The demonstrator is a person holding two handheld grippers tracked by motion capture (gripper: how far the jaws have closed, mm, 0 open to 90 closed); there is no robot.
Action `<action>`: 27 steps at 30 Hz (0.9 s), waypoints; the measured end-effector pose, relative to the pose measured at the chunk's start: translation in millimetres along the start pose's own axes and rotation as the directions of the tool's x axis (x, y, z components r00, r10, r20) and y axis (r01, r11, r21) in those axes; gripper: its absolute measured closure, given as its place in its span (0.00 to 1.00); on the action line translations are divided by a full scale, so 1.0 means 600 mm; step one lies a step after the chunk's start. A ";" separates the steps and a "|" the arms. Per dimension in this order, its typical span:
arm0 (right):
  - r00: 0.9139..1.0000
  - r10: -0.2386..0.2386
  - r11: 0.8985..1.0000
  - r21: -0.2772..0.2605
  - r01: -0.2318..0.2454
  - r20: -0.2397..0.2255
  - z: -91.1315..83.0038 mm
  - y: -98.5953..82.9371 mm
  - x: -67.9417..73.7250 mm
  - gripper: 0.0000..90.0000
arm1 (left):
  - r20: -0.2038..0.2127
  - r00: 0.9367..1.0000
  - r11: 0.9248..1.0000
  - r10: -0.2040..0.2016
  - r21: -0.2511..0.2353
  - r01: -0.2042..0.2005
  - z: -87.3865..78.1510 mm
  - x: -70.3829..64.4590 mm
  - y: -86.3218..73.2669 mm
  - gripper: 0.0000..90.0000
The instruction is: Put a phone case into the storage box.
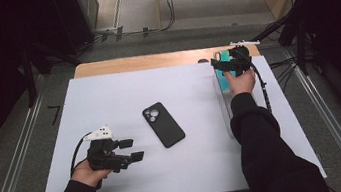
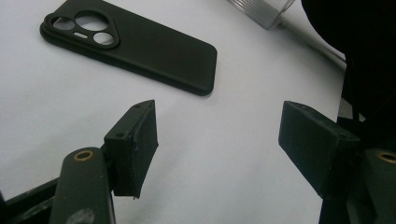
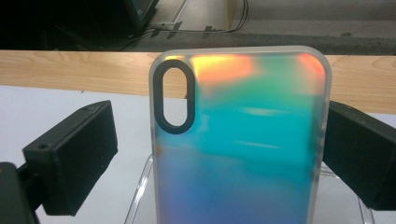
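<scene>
Between the right tongs point(image 3: 219, 154) stands an iridescent phone case point(image 3: 243, 140), upright, teal shading to orange at its top, oval camera cutout toward the left jaw. Jaws set wide. The right jaw looks to be at or just touching the case's edge; the left jaw stands apart from it, white surface point(image 3: 56, 100) showing in the gap. No grip closed yet, by my reading. Case seems to rest in a clear holder point(image 3: 140, 186), whose edges show below it; how it is seated I cannot tell.

High view: right tongs point(image 1: 229, 65) reach to the far right part of the surface point(image 1: 107, 94), case point(image 1: 225, 80) beneath them, clear holder point(image 1: 225, 113) running back toward the person.

Left tongs point(image 1: 127, 151) rest near the person's edge, jaws wide open, holding nothing. Ahead of them, apart, lies a black phone case point(image 1: 163, 124), flat, camera cutouts up. Left gripper view agrees: black phone case point(image 2: 135, 44) beyond the open left tongs point(image 2: 219, 140), well short of contact.

Progress, as judged: early. Right tongs lined up on the iridescent case, closing and lifting still to come. Black case untouched. Where the iridescent case is meant to go cannot be read from this.
</scene>
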State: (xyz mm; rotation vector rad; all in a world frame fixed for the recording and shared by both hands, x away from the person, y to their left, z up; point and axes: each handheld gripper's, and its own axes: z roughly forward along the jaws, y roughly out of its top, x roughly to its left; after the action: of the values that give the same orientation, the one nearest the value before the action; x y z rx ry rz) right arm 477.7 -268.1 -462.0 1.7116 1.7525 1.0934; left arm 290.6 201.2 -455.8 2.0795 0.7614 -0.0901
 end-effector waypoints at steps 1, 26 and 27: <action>1.000 -0.001 1.000 -0.001 0.001 -0.002 -0.002 0.001 0.000 0.00 | -0.001 1.000 1.000 0.000 0.000 0.000 0.000 0.000 0.000 0.32; 0.996 -0.010 0.998 0.068 0.016 -0.091 -0.080 0.007 0.009 0.00 | -0.008 1.000 1.000 -0.010 -0.004 0.010 -0.001 -0.001 0.001 0.32; 0.995 -0.011 0.997 0.070 0.018 -0.098 -0.084 0.007 0.011 0.00 | -0.008 1.000 1.000 -0.010 -0.005 0.010 -0.001 -0.001 0.001 0.32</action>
State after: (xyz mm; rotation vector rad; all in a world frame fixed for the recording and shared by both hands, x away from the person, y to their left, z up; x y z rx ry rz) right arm 440.2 -273.4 -428.2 1.7106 1.8812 1.1392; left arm 290.5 201.3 -454.8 2.0729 0.7757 -0.0858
